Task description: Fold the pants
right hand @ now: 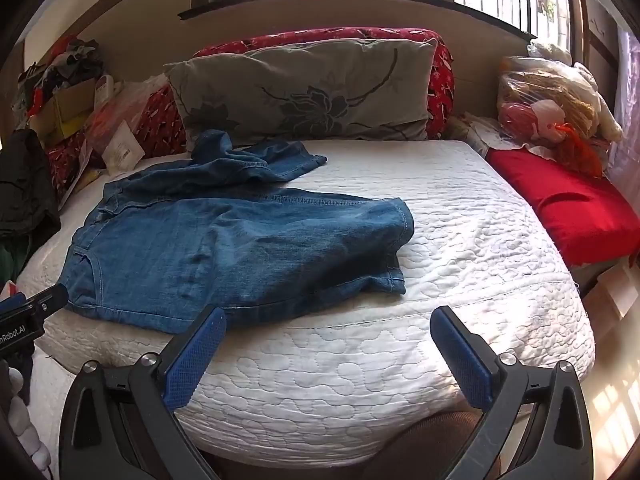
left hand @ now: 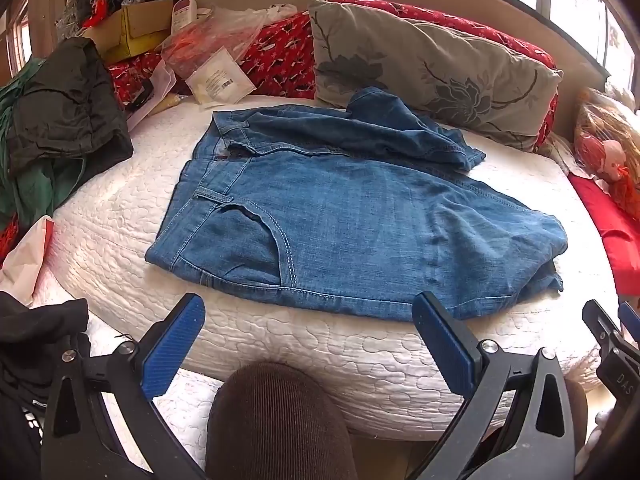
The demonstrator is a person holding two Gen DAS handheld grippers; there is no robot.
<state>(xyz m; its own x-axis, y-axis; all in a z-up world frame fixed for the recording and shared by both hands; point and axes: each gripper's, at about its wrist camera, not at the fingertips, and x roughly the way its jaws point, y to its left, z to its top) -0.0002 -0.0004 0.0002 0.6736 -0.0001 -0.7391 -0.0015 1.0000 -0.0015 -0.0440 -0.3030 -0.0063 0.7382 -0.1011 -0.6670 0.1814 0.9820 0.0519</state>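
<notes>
Brown corduroy knee (left hand: 280, 420) sat closest to the lens, between the left gripper (left hand: 308, 344) fingers; both that & the right gripper (right hand: 328, 356) were spread wide w/ nothing between the pads, hovering off the near mattress (right hand: 460, 240) edge; the jeans (left hand: 320, 220) lay on the quilted top, waist to the left, near leg doubled back on itself, far leg bunched against the grey floral pillow (left hand: 420, 64). Risks, as I judged them: a pinch at the near hem could catch only the top layer, since layers were stacked there, so the fold would slide apart; dragging the far leg could snag it on the pillow; denim looked heavy enough to sag from a shallow grip; quilt cover might get nipped w/ the cloth. Hard to read: whether the far leg was twisted or just rumpled, probably rumpled; the underside layers at the right end; the left pile of clothes & bags (left hand: 192, 40) was cut off by the fisheye rim; window glare washed out the far right.
</notes>
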